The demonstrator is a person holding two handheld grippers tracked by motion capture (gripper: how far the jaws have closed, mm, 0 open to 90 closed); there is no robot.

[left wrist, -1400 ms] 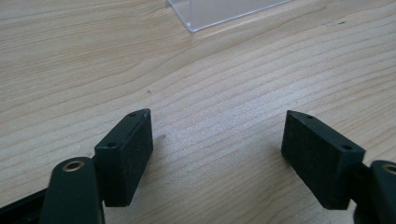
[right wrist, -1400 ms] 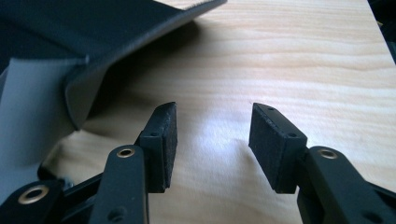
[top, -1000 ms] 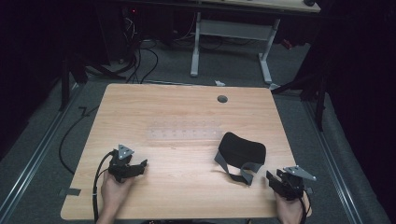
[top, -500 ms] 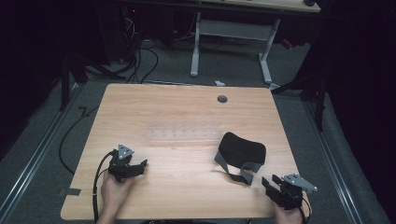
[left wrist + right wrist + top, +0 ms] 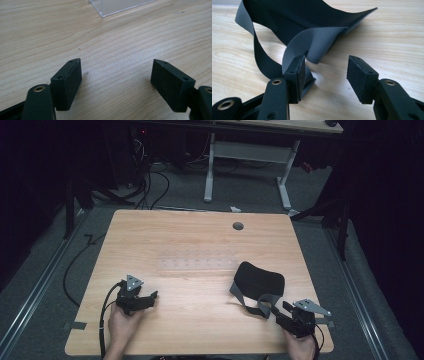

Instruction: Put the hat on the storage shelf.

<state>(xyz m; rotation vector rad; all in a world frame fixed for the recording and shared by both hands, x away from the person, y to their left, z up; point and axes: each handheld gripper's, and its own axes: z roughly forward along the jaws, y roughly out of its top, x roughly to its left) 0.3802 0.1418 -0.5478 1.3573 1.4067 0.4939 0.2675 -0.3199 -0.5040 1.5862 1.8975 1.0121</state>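
Two hand-held grippers rest low on the wooden tabletop. The left hand-held gripper is spread wide over bare wood. The right hand-held gripper is also released, just beside a black eye mask; its grey strap perhaps touches one jaw.

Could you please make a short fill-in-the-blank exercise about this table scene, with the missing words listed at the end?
1. Both the left gripper and the right gripper have their jaws ____.
2. The black mask has straps of ____ colour.
3. The mask lies nearer to the ____ gripper.
4. The table top is made of light ____.

Missing words: open; grey; right; wood
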